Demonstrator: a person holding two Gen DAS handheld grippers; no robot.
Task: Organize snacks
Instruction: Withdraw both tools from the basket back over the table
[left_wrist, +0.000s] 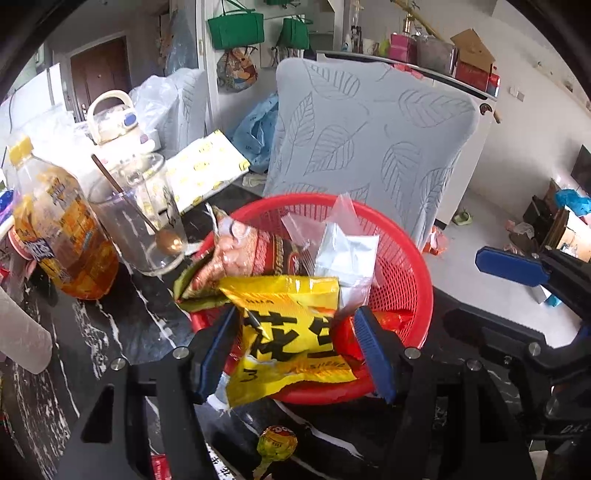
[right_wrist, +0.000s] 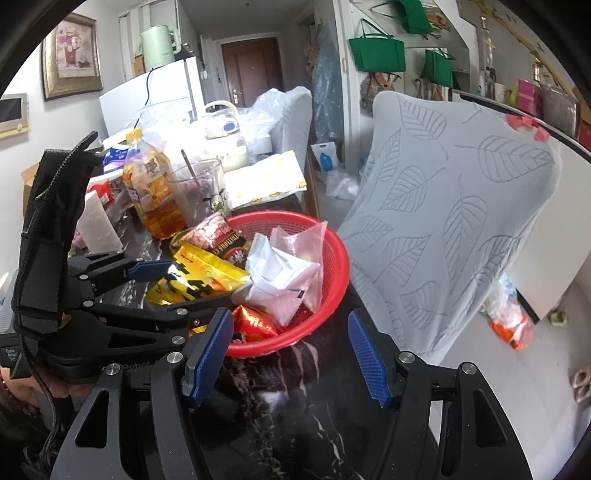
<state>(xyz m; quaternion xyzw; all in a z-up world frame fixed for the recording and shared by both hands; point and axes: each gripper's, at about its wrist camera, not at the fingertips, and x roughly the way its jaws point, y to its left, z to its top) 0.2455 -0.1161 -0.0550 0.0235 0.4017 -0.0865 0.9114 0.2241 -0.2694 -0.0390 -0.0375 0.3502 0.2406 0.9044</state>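
The red basket (left_wrist: 413, 280) sits at the centre of the left wrist view on the dark marbled counter (left_wrist: 122, 317), already heaped with packets. The yellow packet (left_wrist: 291, 332) lies across its near rim, half in and half hanging out toward the lower middle of the frame. The left tongs (left_wrist: 295, 350) straddle that packet with both blue pads standing clear of its sides, so they are about half open and have hold of nothing. The right tongs (right_wrist: 291, 354), at the lower centre of the right wrist view, are parted about as wide and empty, over bare counter just beside the basket's near edge.

The step in hand looks like settling the yellow packet properly. To do it well, nudge the overhanging end forward into the basket instead of leaving it balanced on the rim, where it could slide off. The crinkly foil probably slips, so grip it flat across its width. A lollipop (left_wrist: 277, 443) lies loose on the counter at the lower centre of the left view and likely goes in next; pinch it by its wrapped head, low to the counter
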